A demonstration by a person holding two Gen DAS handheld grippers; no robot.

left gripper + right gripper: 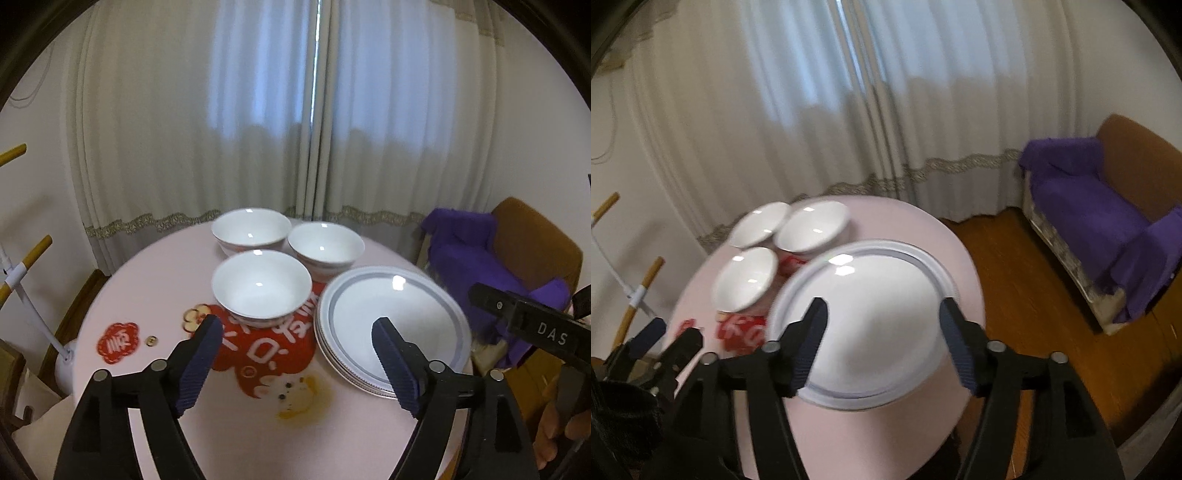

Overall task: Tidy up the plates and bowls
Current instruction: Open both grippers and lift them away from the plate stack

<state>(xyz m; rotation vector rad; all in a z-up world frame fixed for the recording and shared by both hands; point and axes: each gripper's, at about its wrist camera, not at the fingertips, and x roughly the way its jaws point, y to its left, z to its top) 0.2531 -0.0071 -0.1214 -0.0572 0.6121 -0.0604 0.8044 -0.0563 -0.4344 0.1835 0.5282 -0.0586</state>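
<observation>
Left wrist view: both tools, left tool (297,341) and right tool (882,325), hang released and empty above the round pink worktop (147,280), beside its stack of grey-rimmed white china plates (395,295), three white china bowls (260,282) grouped just behind, apparently sorted by kind.

Three white bowls (260,286) are sitting on a pale pink tablecloth (147,280) that is showing a red motif with white lettering (273,343). The stacked white plates (391,325) are wearing a grey-blue ring, while a purple throw (1108,218) is covering the brown sofa (1137,147).
</observation>
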